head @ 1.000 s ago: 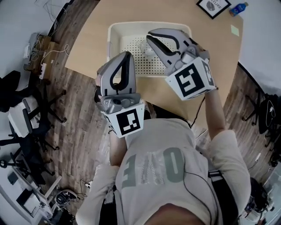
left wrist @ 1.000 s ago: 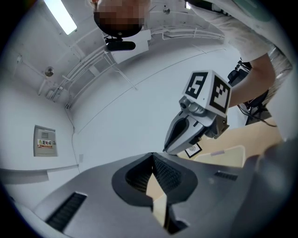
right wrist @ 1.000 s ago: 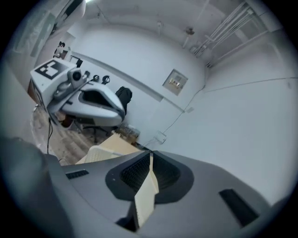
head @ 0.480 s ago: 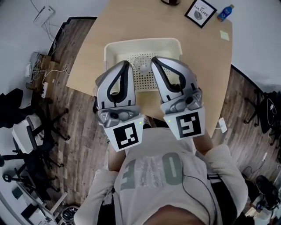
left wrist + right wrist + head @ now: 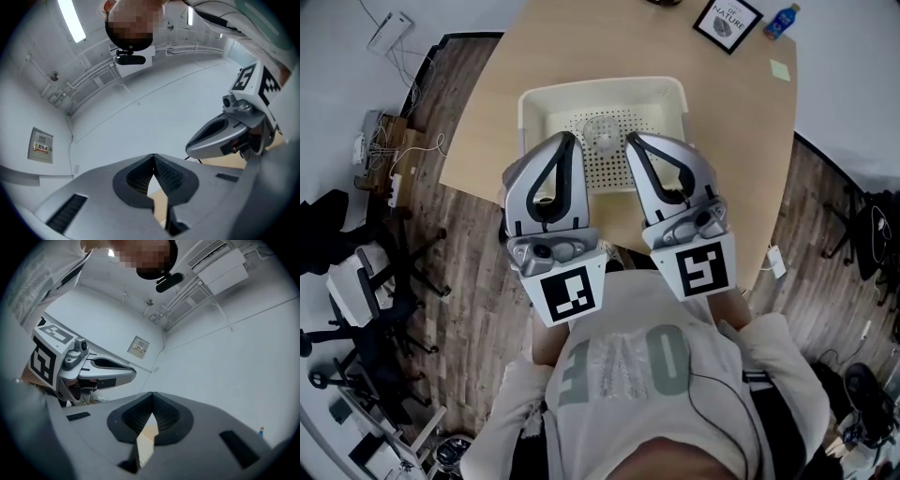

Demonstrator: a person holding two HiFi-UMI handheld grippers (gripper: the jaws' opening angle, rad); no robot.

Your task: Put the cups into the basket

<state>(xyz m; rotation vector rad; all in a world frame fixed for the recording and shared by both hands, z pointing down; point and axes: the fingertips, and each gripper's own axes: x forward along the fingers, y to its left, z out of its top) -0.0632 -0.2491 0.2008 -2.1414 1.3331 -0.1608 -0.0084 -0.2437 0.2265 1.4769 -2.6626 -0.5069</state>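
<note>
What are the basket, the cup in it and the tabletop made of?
Basket: looks like cream moulded plastic, matte; rounded rim and a floor of evenly spaced perforations.
Cup: clear, so thin plastic or glass; the basket floor shows through it, too small to say which.
Tabletop: pale wood look with an even, low-sheen surface; veneer or laminate, can't tell.

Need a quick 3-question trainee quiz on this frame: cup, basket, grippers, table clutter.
1. Where is the clear cup? A) in the white basket B) on the floor C) on a chair
2. True or false: the left gripper and right gripper both have their fingers wide apart.
3. Fill in: the blue bottle stands on the table beside a framed ____.

Key: 1 A. 2 false, both are shut and empty. 3 picture.
</note>
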